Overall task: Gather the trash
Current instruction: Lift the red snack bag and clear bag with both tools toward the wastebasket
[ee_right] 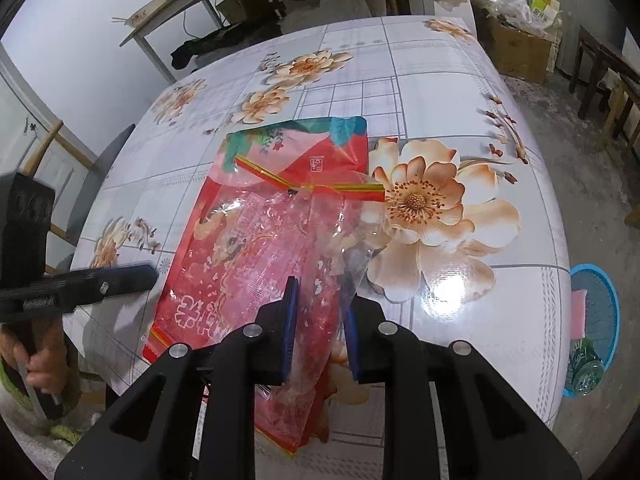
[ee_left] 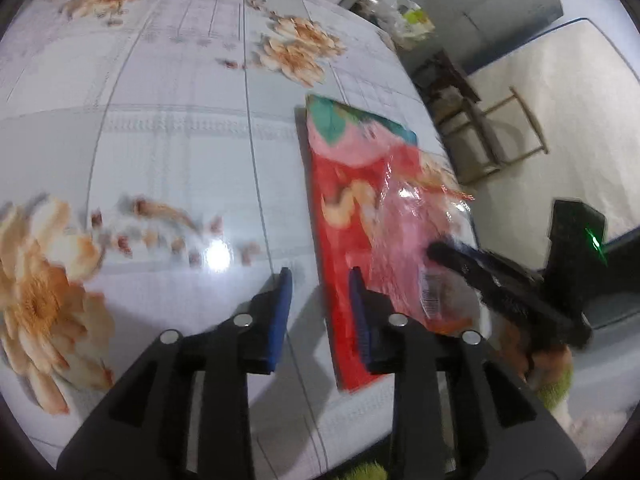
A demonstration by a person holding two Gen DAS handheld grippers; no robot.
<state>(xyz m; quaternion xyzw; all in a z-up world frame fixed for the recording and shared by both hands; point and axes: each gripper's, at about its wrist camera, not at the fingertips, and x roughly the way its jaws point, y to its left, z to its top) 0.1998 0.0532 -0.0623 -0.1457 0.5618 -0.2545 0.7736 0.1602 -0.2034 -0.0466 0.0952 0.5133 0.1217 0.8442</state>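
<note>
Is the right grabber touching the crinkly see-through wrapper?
Touching. In the right wrist view the clear plastic wrapper runs down between the right gripper's blue pads, bunched against them, over the red packet.

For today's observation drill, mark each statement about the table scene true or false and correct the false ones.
1. The right gripper has clear plastic wrap between its jaws. True.
2. The left gripper grips the red bag. False: its jaws are open and hold nothing.
3. The tablecloth is plain white. False: it has flowers.
4. A blue basket sits on the floor beside the table. True.
</note>
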